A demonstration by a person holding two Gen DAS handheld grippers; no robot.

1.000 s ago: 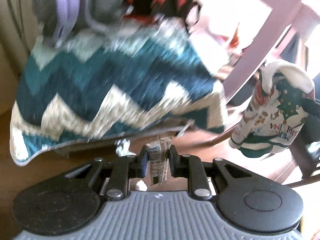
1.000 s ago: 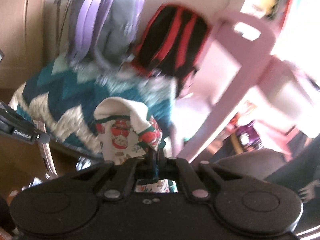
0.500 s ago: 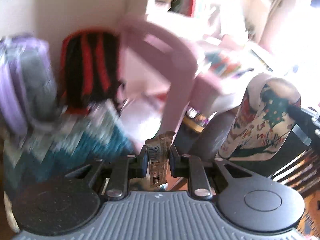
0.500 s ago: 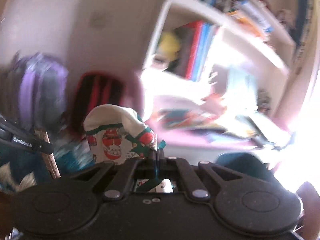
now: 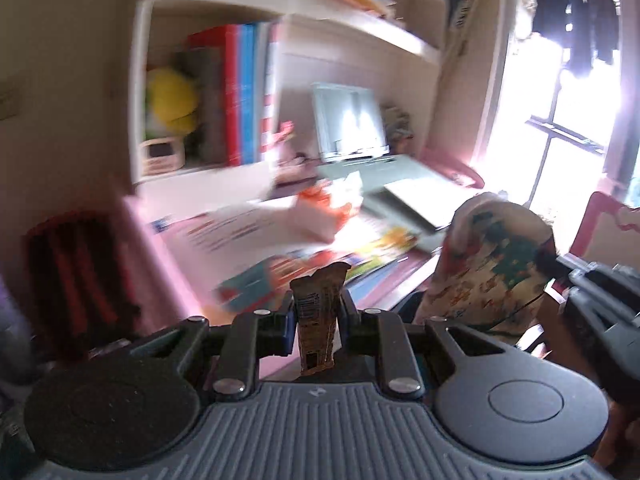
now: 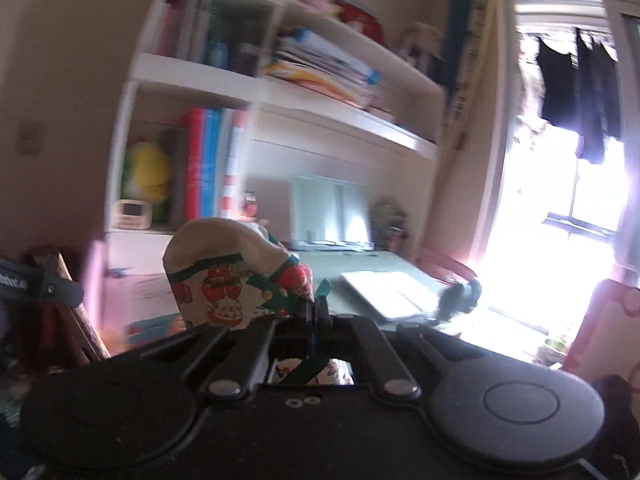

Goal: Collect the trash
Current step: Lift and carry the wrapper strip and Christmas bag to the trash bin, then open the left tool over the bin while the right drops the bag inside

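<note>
Both grippers are carrying their finds in front of a cluttered pink desk.

The left gripper (image 5: 315,318) is pinching a brown snack wrapper (image 5: 317,322) upright between its fingers, the wrapper's crimped top sticking up above them. Beyond it, papers and an orange-and-white bag (image 5: 328,210) are lying on the desk (image 5: 160,248) under a white bookshelf (image 5: 208,0). To the right, the right gripper (image 6: 314,314) is holding its fingers pressed together on the green trim of a Christmas-print bag (image 6: 228,280), which is bulging up to their left.
</note>
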